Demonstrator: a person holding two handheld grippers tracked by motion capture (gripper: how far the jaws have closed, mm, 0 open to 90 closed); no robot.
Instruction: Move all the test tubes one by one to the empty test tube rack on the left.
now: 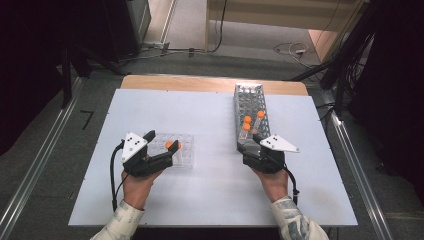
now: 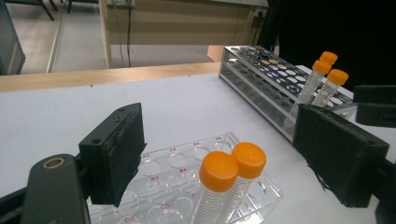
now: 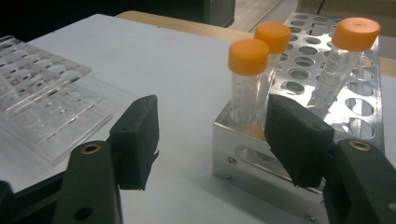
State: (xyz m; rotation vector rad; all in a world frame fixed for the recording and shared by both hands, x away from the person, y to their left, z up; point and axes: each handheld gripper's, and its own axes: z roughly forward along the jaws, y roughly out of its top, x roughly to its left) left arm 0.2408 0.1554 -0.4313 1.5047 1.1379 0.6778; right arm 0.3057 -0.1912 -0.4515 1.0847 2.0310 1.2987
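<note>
Your left tongs (image 1: 161, 139) stood open around two capped tubes (image 2: 229, 179); right tongs (image 3: 212, 140), open and empty, risked knocking the metal rack (image 1: 250, 117).

White table top (image 1: 210, 125) in front of me, bare wooden strip (image 1: 200, 82) along its far edge. Grey floor (image 1: 250, 57) beyond, cables (image 1: 292, 49) trailing across it at far right. Light wooden furniture (image 1: 280, 15) at far side. Metal rails (image 1: 35, 165) on floor, left and right.

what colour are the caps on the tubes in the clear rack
Orange caps, clearest in the left gripper view.
</note>
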